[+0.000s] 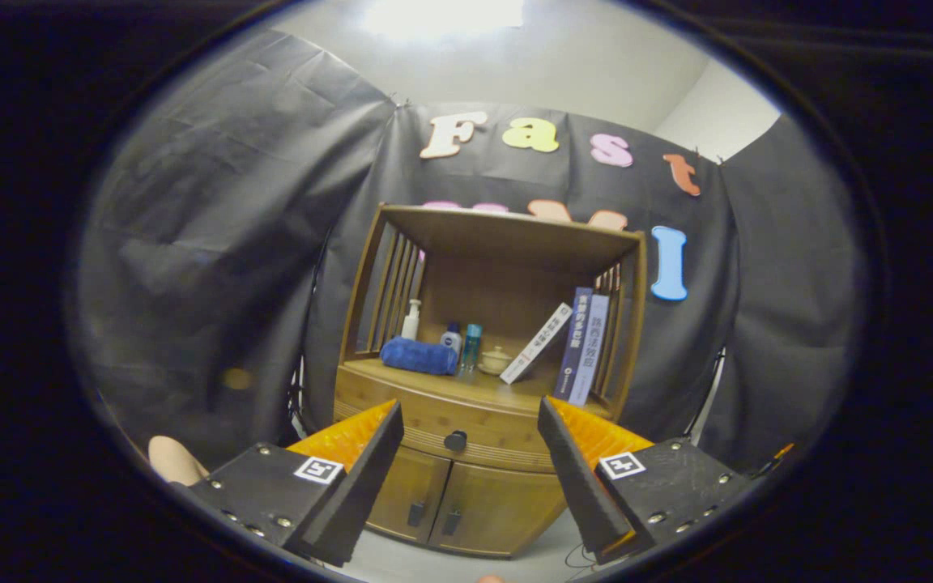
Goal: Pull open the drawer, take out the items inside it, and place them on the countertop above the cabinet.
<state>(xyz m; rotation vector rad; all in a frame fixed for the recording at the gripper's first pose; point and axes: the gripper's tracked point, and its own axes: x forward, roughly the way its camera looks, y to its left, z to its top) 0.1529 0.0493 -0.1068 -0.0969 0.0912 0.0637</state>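
A wooden cabinet [466,380] stands against the booth wall, some way beyond my fingers. Its drawer [434,429] is closed, and the round dark knob [455,440] sits in line with the gap between my fingers. My gripper [470,425] is open with nothing between its fingers. The countertop [475,387] above the drawer carries a rolled blue towel [419,356], a white pump bottle [411,320], two small bottles [462,344], a small lidded pot [496,359] and several books [576,344]. What lies inside the drawer is hidden.
Two lower cabinet doors [458,502] with dark handles sit under the drawer. Slatted sides and a top board frame the shelf [507,231]. Part of a person's hand [175,461] shows beside the left finger. Pale floor [531,559] lies before the cabinet.
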